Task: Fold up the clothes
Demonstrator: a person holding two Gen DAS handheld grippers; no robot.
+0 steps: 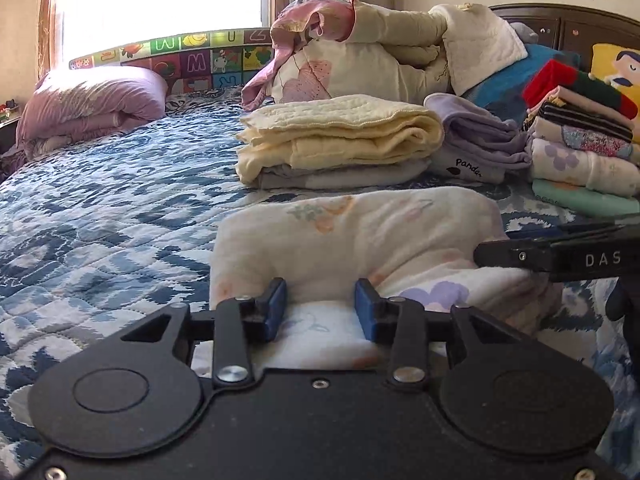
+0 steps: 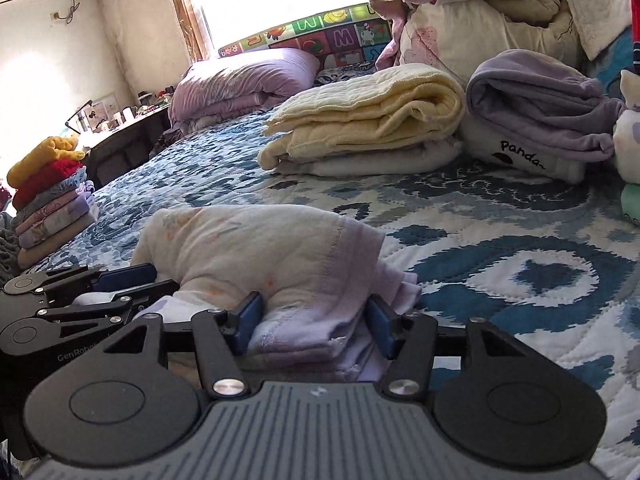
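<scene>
Two sets of tongs, left and right, straddle the near edge of a folded cream garment on the blue patterned bedspread; each stands partly open with cloth between its blue pads, and whether they press it is unclear. Beyond lie a folded yellow blanket, a lilac bundle to its right, and, farthest, a heaped quilt.

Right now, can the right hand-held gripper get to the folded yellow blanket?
Probably yes: only bare bedspread lies between the right hand-held gripper and the yellow blanket, though the cream garment sits between its fingers.
</scene>
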